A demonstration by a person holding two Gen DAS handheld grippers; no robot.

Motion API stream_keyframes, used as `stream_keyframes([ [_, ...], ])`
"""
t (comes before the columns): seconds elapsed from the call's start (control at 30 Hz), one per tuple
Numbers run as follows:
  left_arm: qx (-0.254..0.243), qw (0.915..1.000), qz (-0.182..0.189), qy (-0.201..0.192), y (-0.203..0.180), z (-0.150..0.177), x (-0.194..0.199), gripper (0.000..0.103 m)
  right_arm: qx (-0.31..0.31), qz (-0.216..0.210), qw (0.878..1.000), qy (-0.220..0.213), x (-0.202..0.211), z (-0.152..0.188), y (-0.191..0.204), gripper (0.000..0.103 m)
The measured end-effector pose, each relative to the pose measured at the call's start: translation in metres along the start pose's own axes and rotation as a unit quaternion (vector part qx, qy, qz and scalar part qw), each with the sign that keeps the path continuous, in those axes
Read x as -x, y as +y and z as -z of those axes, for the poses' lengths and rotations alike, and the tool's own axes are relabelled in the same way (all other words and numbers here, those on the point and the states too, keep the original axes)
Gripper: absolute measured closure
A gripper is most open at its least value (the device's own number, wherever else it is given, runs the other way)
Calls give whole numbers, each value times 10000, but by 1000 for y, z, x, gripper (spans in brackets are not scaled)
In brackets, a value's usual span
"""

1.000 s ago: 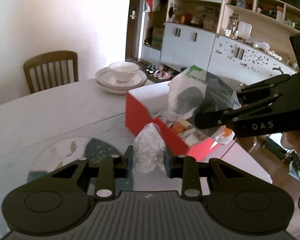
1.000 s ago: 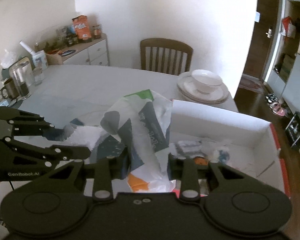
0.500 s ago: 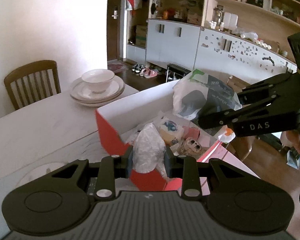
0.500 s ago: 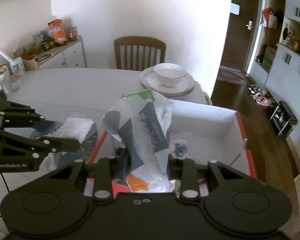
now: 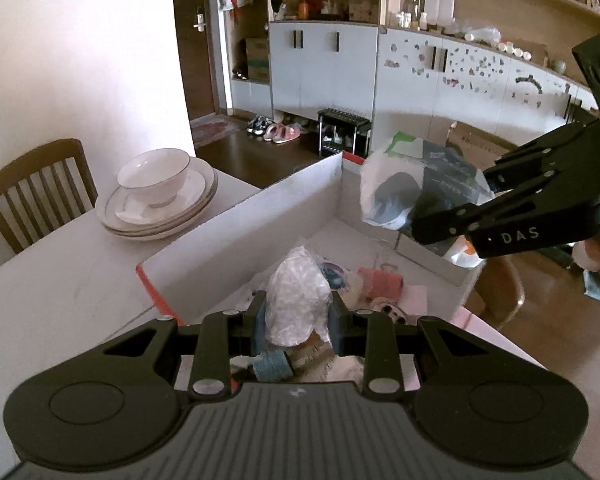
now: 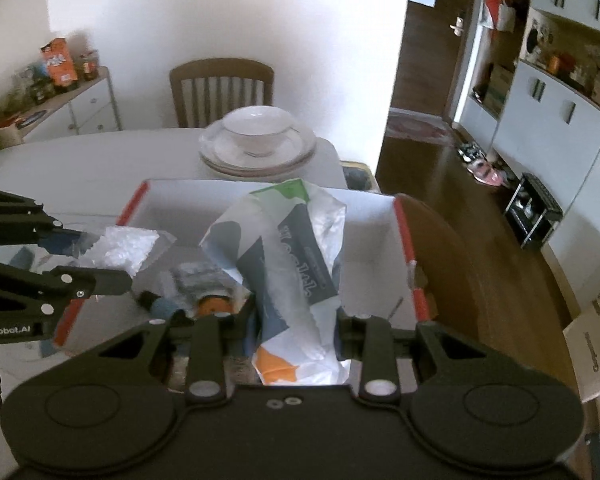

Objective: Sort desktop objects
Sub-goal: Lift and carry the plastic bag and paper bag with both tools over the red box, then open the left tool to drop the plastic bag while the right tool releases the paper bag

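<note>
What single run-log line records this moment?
left tongs: shut on clear plastic bag | right tongs: shut on printed bag | both above red box

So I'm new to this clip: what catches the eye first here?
Two bags held over the red-edged box on the table: the left claw grips a clear crumpled bag, the right claw a printed white bag. Behind the box sits a bowl on stacked plates.
</note>
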State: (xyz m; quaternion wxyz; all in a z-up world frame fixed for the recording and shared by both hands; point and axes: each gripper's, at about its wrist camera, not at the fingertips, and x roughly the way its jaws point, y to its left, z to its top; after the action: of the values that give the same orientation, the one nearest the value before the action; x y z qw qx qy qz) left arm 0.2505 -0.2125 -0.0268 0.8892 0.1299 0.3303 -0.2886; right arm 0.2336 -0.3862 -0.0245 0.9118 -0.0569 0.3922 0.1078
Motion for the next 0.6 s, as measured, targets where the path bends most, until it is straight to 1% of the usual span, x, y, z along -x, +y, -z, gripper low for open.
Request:
stream_keyframes([
  [0.2,-47,9996,-158,231,3,-11,-33,74,-178,-42,9996,227,-23,-1,-16,70],
  [0.4,71,9978,-158,642,7,-14,-63,74,-76,-153,9988,461,-40,3,-14,70],
  [0.6,281,9947,-148,973,15,-12,-81,74,91,-265,9976,629,-52,9,-9,70],
])
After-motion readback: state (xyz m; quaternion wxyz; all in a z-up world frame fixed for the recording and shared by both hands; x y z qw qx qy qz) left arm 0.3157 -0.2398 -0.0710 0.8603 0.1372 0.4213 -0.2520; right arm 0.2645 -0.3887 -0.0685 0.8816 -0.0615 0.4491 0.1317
